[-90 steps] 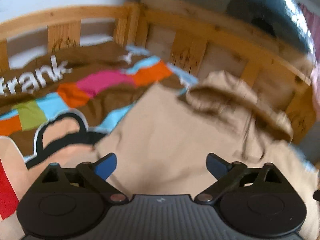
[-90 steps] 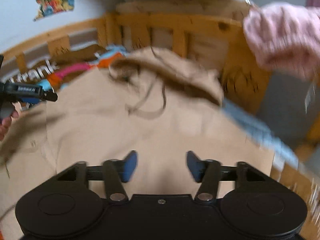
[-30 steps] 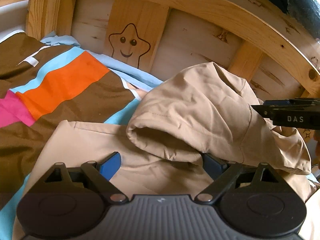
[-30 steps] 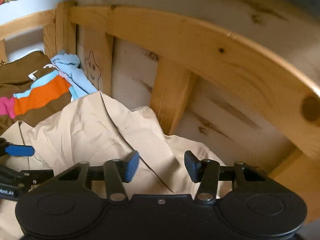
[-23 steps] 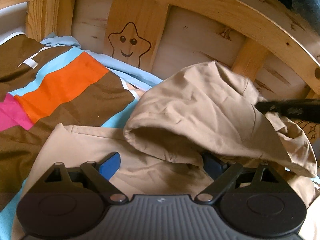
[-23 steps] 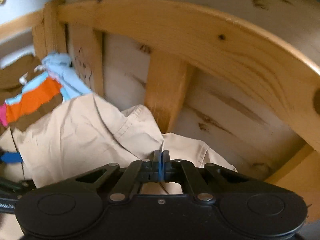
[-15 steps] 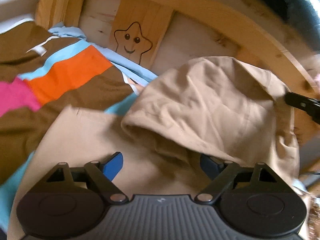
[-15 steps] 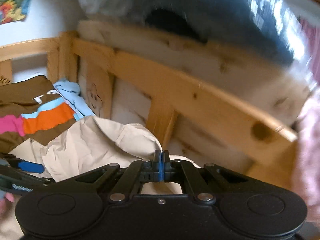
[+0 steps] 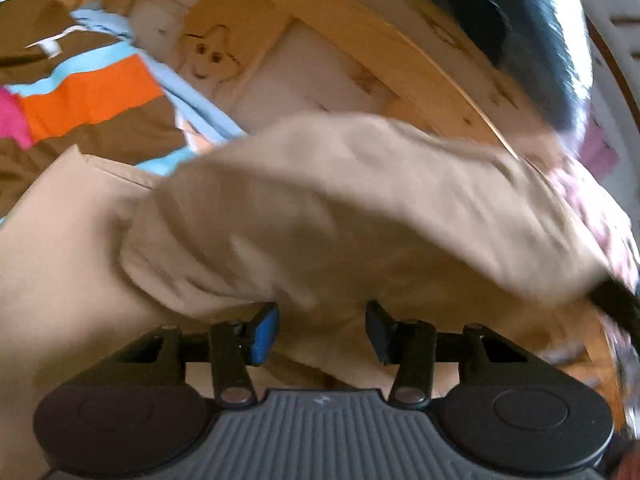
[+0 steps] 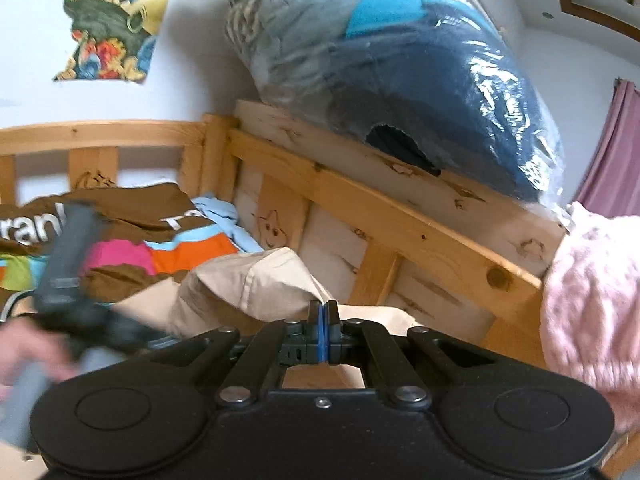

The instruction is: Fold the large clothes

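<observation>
A large beige hooded garment (image 9: 320, 208) lies on the bed, its hood bunched up toward the wooden rail. My left gripper (image 9: 320, 332) sits low at the hood's near fold. Its jaws are closing with cloth between them, and the blue pad (image 9: 264, 332) still shows its bare face. In the right wrist view the hood (image 10: 248, 280) rises to a peak at my right gripper (image 10: 323, 312), which is shut on the hood's edge and holds it up. A blurred hand (image 10: 24, 344) carries the left gripper at the far left.
A wooden bed rail (image 10: 400, 216) with a drawn star (image 9: 212, 56) runs close behind the hood. A striped brown, orange and pink bedcover (image 9: 92, 92) lies to the left. A plastic bag of clothes (image 10: 400, 60) rests on the rail. A pink fuzzy sleeve (image 10: 592, 312) is at the right.
The right gripper shut on the hood's edge, then rose and drew back with it. The left jaws narrowed around the hood's fold, and the left view rolled and lifted a little.
</observation>
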### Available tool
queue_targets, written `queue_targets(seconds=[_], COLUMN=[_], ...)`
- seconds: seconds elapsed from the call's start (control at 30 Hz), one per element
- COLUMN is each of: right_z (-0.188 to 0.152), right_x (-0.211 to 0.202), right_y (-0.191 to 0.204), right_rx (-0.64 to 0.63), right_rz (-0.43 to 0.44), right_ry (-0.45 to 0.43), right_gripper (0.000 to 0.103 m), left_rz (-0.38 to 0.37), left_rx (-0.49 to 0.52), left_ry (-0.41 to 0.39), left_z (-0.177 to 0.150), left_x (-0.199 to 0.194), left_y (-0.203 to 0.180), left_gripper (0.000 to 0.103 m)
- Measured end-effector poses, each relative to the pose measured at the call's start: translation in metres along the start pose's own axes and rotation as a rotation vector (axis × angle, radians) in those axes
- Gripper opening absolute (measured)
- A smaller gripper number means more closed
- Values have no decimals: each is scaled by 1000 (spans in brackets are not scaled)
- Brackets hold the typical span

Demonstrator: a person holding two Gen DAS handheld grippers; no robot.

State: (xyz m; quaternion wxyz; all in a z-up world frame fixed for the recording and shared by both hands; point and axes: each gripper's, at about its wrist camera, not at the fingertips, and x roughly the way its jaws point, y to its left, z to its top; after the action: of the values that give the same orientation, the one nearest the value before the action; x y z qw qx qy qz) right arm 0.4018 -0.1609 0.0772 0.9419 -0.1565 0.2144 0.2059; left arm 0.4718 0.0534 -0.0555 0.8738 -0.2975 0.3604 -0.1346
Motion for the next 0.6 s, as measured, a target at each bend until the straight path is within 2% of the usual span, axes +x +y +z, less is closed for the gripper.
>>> queue_targets(seconds=[0.07, 0.17, 0.2, 0.3, 0.43, 0.5, 0.57, 0.6], right_z=[-9, -32, -42, -72, -115, -132, -144, -148], right_x=[-15, -34, -40, -59, -74, -79, -93, -104], right_y=[7, 20, 25, 50, 91, 102, 99, 95], right_rx=[34, 89, 99, 104, 29, 13, 50, 62], right_rz=[-1, 13, 19, 47, 109, 127, 179, 200], right_ry=[-4, 7, 12, 35, 97, 152, 193, 211], right_gripper=[0, 0, 0, 0, 1, 10, 25, 29], left_rz=[30, 51, 59, 75, 59, 39, 13, -2], left_rx=[-9, 34, 59, 106, 94, 59, 45, 39], left_ry=[-29, -22, -12, 42, 91, 95, 82, 71], left_z=[-3, -14, -19, -41, -57, -59, -57, -55], left_x=[-1, -12, -19, -48, -93, -114, -132, -139], left_y=[5, 16, 21, 44, 78, 91, 99, 101], left_gripper=[52, 53, 53, 62, 63, 68, 72, 74])
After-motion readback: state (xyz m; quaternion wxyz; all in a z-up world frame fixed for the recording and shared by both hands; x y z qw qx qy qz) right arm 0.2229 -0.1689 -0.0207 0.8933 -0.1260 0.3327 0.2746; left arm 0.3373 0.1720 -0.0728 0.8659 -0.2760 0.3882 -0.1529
